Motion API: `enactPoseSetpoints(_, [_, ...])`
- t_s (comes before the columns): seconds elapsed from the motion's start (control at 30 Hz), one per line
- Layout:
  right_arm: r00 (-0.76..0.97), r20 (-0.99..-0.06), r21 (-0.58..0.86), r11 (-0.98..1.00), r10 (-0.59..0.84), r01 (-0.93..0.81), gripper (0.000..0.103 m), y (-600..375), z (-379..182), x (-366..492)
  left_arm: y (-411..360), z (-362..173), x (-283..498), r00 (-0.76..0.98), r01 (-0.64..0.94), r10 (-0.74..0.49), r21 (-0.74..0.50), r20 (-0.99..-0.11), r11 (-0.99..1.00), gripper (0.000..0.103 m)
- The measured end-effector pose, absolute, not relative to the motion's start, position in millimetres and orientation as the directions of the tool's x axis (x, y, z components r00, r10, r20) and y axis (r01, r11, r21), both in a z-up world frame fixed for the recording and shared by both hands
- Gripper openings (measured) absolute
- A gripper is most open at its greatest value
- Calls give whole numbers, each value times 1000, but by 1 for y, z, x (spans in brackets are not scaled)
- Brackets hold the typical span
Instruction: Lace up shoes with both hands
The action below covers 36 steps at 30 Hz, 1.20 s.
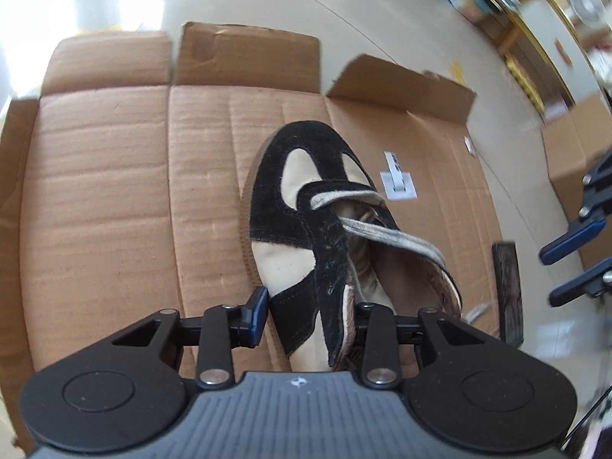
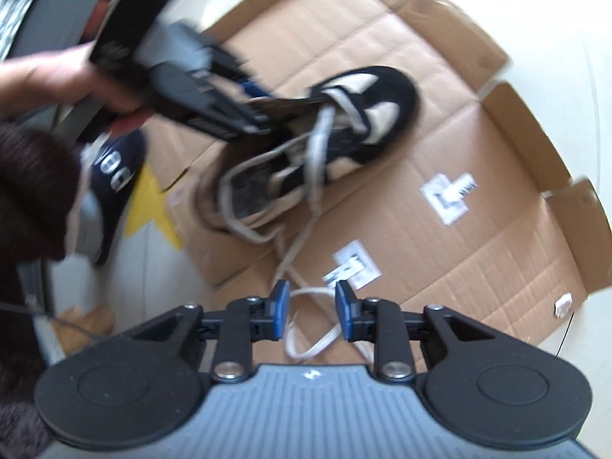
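A black suede and cream shoe (image 1: 290, 199) (image 2: 382, 114) lies on flattened cardboard (image 1: 107, 191), toe pointing away from me. Its grey-white lace (image 1: 390, 237) crosses the lowest eyelets and trails off the shoe. My left gripper (image 1: 311, 302) straddles the shoe's eyelet side. One blue pad (image 1: 258, 311) presses on the outer suede, while the other finger is hidden inside the shoe. In the right wrist view, blurred, the left gripper (image 2: 267, 114) sits at the shoe's mouth. My right gripper (image 2: 313, 308) (image 1: 562, 267) stands open just above the cardboard. A loose loop of lace (image 2: 310, 348) lies between and under its pads, untouched.
A hand (image 2: 49, 72) holds the left gripper. A navy slipper (image 2: 114, 176) and a yellow star mark (image 2: 153, 206) are on the floor left of the cardboard (image 2: 459, 248). White labels (image 2: 447, 199) (image 2: 354, 264) are stuck to the cardboard. A dark block (image 1: 507, 290) and a cardboard box (image 1: 573, 153) stand to the right.
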State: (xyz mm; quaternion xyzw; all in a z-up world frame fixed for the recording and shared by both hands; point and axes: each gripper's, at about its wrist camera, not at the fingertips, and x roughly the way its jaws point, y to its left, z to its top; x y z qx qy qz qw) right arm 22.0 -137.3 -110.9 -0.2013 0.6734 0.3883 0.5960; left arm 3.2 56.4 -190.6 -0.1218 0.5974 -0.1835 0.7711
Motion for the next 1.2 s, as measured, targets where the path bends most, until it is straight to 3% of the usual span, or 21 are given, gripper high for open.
enactPoseSetpoints(0.1, [-188,-949,313,671,254,-672,30,-145,-125,33,58,-190,-6,278,47,-414,-418,-867,907,35])
enactPoseSetpoints(0.23, [-196,-918,390,698,344,-600,31,-139,-135,41,51,-186,-6,296,60,-399,-400,-868,915,35])
enactPoseSetpoints(0.43, [-210,-880,464,675,426,-573,45,-121,-151,39,49,-184,0,283,54,-394,-396,-874,917,35])
enactPoseSetpoints(0.47, [-210,-875,472,675,436,-567,42,-119,-156,38,50,-184,-1,287,45,-395,-400,-873,915,34])
enactPoseSetpoints(0.53, [-211,-858,501,670,468,-549,2,-117,-160,39,53,-185,-2,294,20,-401,-414,-868,910,34])
enactPoseSetpoints(0.77, [-134,-875,441,652,465,-616,1,-101,-156,43,58,-186,-8,338,-77,-402,-451,-851,889,34])
enactPoseSetpoints(1.03, [-178,-842,502,621,508,-601,1,-107,-131,52,72,-180,-7,247,-117,-443,-480,-862,869,34])
enactPoseSetpoints(1.2, [-203,-822,539,610,533,-581,1,-100,-128,35,87,-145,-18,320,-82,-526,-576,-788,813,34])
